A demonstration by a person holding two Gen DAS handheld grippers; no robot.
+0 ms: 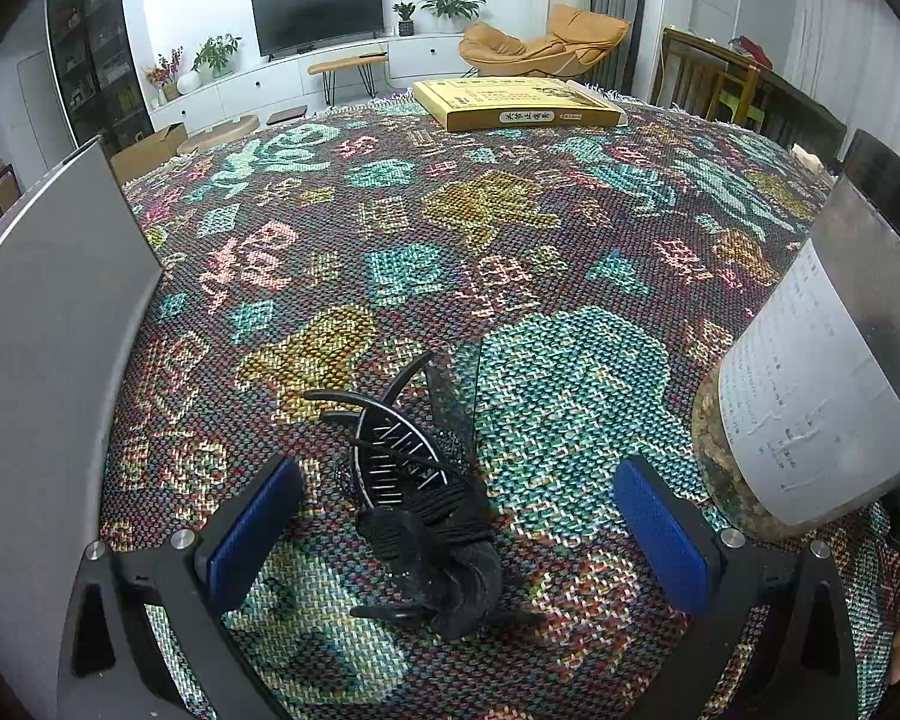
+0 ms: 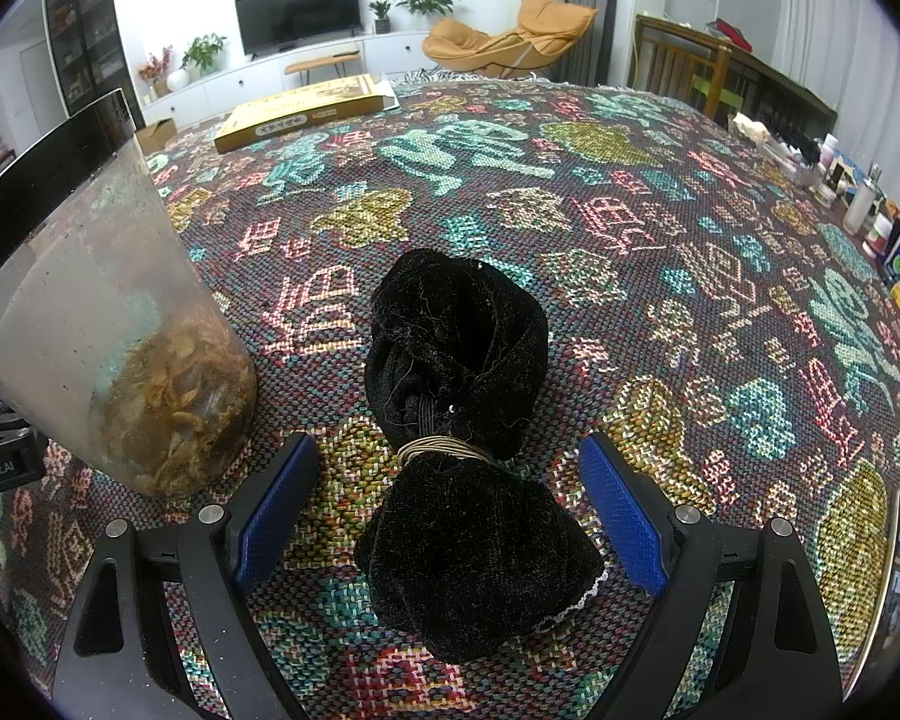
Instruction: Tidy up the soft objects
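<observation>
A black hair clip with a netted fabric bow (image 1: pixel 426 504) lies on the patterned woven cloth (image 1: pixel 510 228). My left gripper (image 1: pixel 456 534) is open, its blue pads on either side of the clip without touching it. In the right wrist view a black velvet bundle tied with a tan band (image 2: pixel 462 432) lies on the cloth (image 2: pixel 660 252). My right gripper (image 2: pixel 450 510) is open, its blue pads on either side of the bundle's near end, apart from it.
A clear jar with a black lid and dried bits inside (image 2: pixel 108 312) stands left of the bundle; it shows at the right of the left wrist view (image 1: pixel 822 384). A grey panel (image 1: pixel 48 372) stands at left. A yellow book (image 1: pixel 522 102) lies far back. Bottles and boxes (image 2: pixel 870 222) crowd the right edge.
</observation>
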